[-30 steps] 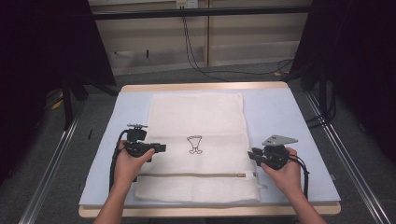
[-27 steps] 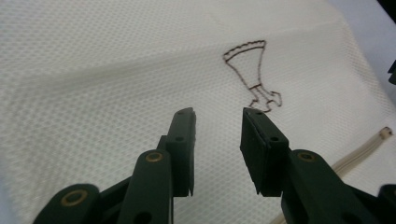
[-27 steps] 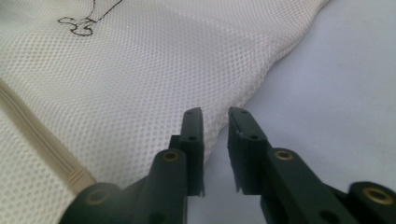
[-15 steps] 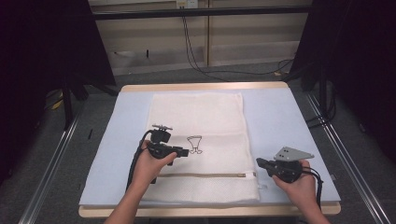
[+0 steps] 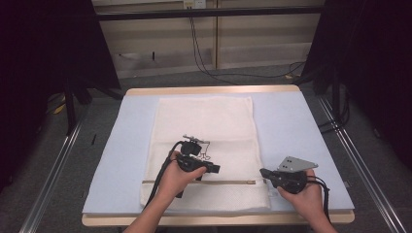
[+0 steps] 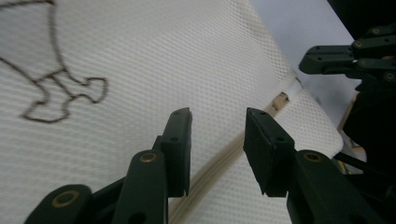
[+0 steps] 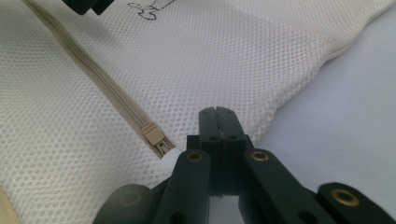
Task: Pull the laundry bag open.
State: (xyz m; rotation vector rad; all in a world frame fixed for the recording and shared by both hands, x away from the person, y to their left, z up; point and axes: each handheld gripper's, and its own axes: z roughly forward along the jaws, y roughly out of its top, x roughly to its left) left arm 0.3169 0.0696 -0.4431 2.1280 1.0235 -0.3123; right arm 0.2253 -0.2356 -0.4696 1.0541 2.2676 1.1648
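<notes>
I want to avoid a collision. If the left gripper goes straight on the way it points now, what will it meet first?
Probably the zipper of the mesh bag, just beyond the open left gripper; depth is unclear.

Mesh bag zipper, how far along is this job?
Done: right tongs shut by the zipper pull. In hand: left tongs, jaws just opening with nothing between them, hang over the zipper. Left: the zipper looks closed along its length, so sliding remains.

Even overhead light fell on the bench (image 5: pixel 291 126), bright and free of glare, while the room's sides lay dark. Shadows stayed faint. In both gripper views the near jaws were soft, the mesh bag (image 7: pixel 224 60) sharp.
</notes>
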